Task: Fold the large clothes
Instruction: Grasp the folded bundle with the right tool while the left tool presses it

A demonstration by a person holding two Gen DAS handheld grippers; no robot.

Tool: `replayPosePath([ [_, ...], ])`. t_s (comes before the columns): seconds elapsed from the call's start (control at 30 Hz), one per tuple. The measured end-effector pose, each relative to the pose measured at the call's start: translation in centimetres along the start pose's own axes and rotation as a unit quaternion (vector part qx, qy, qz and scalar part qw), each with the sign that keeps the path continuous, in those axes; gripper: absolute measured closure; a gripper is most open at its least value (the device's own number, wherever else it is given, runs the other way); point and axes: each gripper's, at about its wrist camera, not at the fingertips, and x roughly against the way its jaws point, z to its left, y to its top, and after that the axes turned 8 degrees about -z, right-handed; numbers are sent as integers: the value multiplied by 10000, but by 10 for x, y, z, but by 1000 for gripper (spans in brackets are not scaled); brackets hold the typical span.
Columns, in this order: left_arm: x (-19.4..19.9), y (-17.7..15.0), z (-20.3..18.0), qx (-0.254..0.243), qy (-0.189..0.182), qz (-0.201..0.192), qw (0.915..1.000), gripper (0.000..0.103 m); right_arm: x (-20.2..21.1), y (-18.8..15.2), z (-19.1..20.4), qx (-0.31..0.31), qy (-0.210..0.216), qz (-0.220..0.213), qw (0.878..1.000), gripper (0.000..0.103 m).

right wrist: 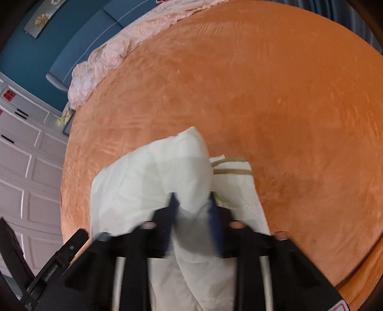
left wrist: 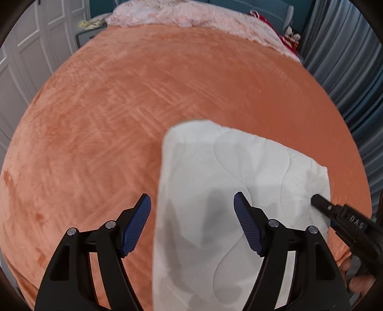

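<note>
A white quilted garment (left wrist: 215, 191) lies folded into a thick bundle on the orange bedspread (left wrist: 119, 107). My left gripper (left wrist: 192, 215) hovers above it, wide open; the bundle's left edge runs up between the blue pads (left wrist: 140, 222) and neither pad presses on it. My right gripper (right wrist: 192, 203) is blurred, and its fingers pinch a raised fold of the white garment (right wrist: 155, 181). In the left wrist view the right gripper (left wrist: 318, 202) meets the bundle's right edge. A tan-trimmed part (right wrist: 232, 169) shows at the bundle's far side.
Crumpled pink bedding (left wrist: 191, 14) lies along the bed's far end by a blue headboard (right wrist: 95, 31). White panelled wardrobe doors (right wrist: 24, 167) stand to the left. Grey curtains (left wrist: 347, 71) hang to the right. A red item (left wrist: 270, 24) sits at the far right corner.
</note>
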Motion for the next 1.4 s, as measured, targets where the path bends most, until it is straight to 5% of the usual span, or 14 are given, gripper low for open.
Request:
replayPosePath([
  [0.27, -41, -15, -14, -103, 149, 118, 9998, 26, -24, -16, -2, 692, -597, -378, 9951, 95],
  [0.63, -75, -20, -24, -276, 435, 131, 9986, 16, -69, -18, -16, 969, -622, -217, 9931, 88],
  [1.4, -103, -32, -34, -451, 961, -238, 9941, 11, -87, -27, -17, 1147, -510, -515, 9908, 85],
])
